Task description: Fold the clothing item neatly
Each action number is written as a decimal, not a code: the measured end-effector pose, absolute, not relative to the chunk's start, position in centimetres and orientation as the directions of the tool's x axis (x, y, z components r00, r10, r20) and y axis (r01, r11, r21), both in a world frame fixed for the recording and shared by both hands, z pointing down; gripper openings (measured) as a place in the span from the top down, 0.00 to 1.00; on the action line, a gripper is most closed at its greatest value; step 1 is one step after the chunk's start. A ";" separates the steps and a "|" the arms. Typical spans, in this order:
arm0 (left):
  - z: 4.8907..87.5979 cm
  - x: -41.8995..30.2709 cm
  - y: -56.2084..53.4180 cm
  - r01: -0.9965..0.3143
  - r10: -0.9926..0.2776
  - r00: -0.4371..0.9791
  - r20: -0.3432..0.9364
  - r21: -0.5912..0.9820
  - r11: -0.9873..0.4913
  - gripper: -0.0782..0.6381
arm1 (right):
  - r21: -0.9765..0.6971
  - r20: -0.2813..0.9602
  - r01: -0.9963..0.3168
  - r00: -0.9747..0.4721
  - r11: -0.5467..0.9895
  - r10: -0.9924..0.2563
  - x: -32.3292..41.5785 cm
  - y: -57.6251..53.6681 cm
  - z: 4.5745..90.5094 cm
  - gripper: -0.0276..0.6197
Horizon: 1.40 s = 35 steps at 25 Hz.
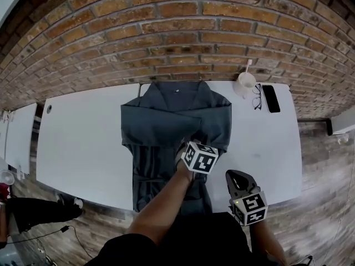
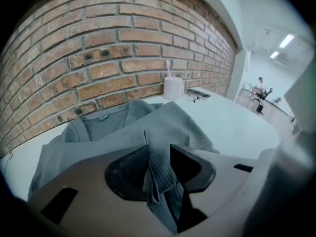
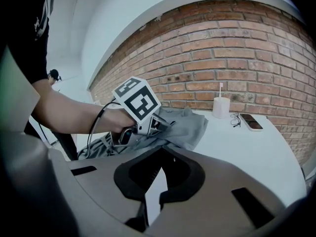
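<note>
A dark grey garment [image 1: 172, 115] lies on the white table [image 1: 83, 143], collar toward the brick wall, both sleeves folded across its chest, its lower part hanging over the near edge. My left gripper [image 1: 188, 143] rests on the garment's middle right. In the left gripper view its jaws [image 2: 157, 157] stand apart, with an upright fold of the grey cloth [image 2: 163, 122] loose between them. My right gripper [image 1: 236, 175] hovers off the table's near right, beside the garment, shut and empty; its own view shows the closed jaws [image 3: 157, 174] facing the left gripper [image 3: 160, 124] and the cloth [image 3: 190, 127].
At the table's far right stand a white cup [image 1: 245, 83] with a stick in it, glasses [image 1: 257, 97] and a black phone [image 1: 270, 98]. A brick wall [image 1: 177, 32] backs the table. Shoes [image 1: 69, 203] sit on the wooden floor at the left.
</note>
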State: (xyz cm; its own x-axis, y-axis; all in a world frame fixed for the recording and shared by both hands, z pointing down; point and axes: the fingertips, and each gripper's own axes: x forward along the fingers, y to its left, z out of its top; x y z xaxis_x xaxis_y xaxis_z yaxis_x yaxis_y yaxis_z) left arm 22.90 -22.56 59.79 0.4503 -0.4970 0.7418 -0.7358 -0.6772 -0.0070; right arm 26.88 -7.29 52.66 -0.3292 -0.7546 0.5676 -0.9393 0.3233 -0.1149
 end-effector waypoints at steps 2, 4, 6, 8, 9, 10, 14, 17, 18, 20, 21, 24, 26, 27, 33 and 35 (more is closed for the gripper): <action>58.5 23.1 -22.0 -0.728 -0.512 0.471 0.718 -0.011 -0.685 0.73 | -0.119 0.562 -0.936 -0.338 0.331 -0.755 26.8 -7.4 52.6 0.95; 57.5 22.0 -22.3 -0.746 -0.554 0.455 0.697 -0.041 -0.664 0.73 | -0.124 0.557 -0.933 -0.347 0.338 -0.754 26.7 -7.5 52.6 0.95; 57.4 20.1 -23.1 -0.779 -0.594 0.408 0.693 -0.074 -0.622 0.73 | -0.128 0.554 -0.929 -0.357 0.347 -0.752 26.6 -7.6 52.8 0.95; 58.4 18.0 -23.8 -0.808 -0.603 0.349 0.717 -0.096 -0.581 0.74 | -0.130 0.553 -0.925 -0.366 0.356 -0.749 26.5 -7.6 52.9 0.95; 59.1 17.0 -24.1 -0.820 -0.601 0.319 0.732 -0.105 -0.563 0.78 | -0.129 0.552 -0.924 -0.369 0.360 -0.748 26.5 -7.5 52.9 0.95; 59.8 16.3 -24.1 -0.828 -0.594 0.292 0.750 -0.112 -0.550 0.84 | -0.129 0.550 -0.923 -0.371 0.363 -0.748 26.6 -7.5 52.9 0.95; 62.4 16.6 -22.5 -0.796 -0.478 0.270 0.836 -0.085 -0.599 0.89 | -0.151 0.556 -0.921 -0.380 0.359 -0.740 26.9 -7.1 53.2 0.95; 63.2 17.8 -21.8 -0.734 -0.465 0.243 0.852 -0.152 -0.662 0.89 | -0.165 0.571 -0.924 -0.375 0.345 -0.730 27.6 -6.7 53.8 0.95; 63.1 18.1 -21.7 -0.704 -0.480 0.226 0.848 -0.198 -0.682 0.89 | -0.168 0.575 -0.925 -0.373 0.341 -0.728 27.8 -6.6 54.0 0.95; 62.9 18.5 -21.8 -0.661 -0.509 0.207 0.836 -0.264 -0.703 0.89 | -0.174 0.580 -0.927 -0.370 0.333 -0.726 28.1 -6.5 54.4 0.95; 62.7 18.6 -21.9 -0.661 -0.517 0.211 0.830 -0.269 -0.701 0.89 | -0.176 0.579 -0.926 -0.371 0.333 -0.726 28.1 -6.5 54.5 0.95; 61.6 18.0 -22.1 -0.712 -0.544 0.246 0.802 -0.231 -0.663 0.89 | -0.186 0.570 -0.921 -0.385 0.343 -0.725 27.5 -6.8 54.7 0.95; 60.4 17.0 -22.6 -0.736 -0.587 0.253 0.769 -0.241 -0.632 0.89 | -0.191 0.561 -0.916 -0.396 0.352 -0.727 27.0 -7.3 54.6 0.95; 59.9 16.3 -23.0 -0.745 -0.606 0.248 0.756 -0.250 -0.618 0.89 | -0.192 0.555 -0.915 -0.400 0.356 -0.729 26.8 -7.6 54.5 0.95; 58.4 11.3 -24.3 -0.827 -0.602 0.244 0.760 -0.161 -0.538 0.89 | -0.190 0.519 -0.911 -0.410 0.367 -0.750 25.9 -10.3 53.7 0.95; 58.2 9.6 -25.0 -0.838 -0.591 0.251 0.767 -0.133 -0.529 0.89 | -0.174 0.505 -0.909 -0.413 0.380 -0.758 25.6 -11.5 53.2 0.95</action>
State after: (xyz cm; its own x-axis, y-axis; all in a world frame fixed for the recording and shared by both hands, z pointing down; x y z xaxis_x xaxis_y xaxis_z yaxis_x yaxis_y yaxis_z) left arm 9.64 -24.98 58.21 0.2511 -0.5907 0.7668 -0.8385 -0.5286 -0.1325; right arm 25.61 -11.54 53.17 -0.4135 -0.7578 0.5048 -0.9085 0.3800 -0.1738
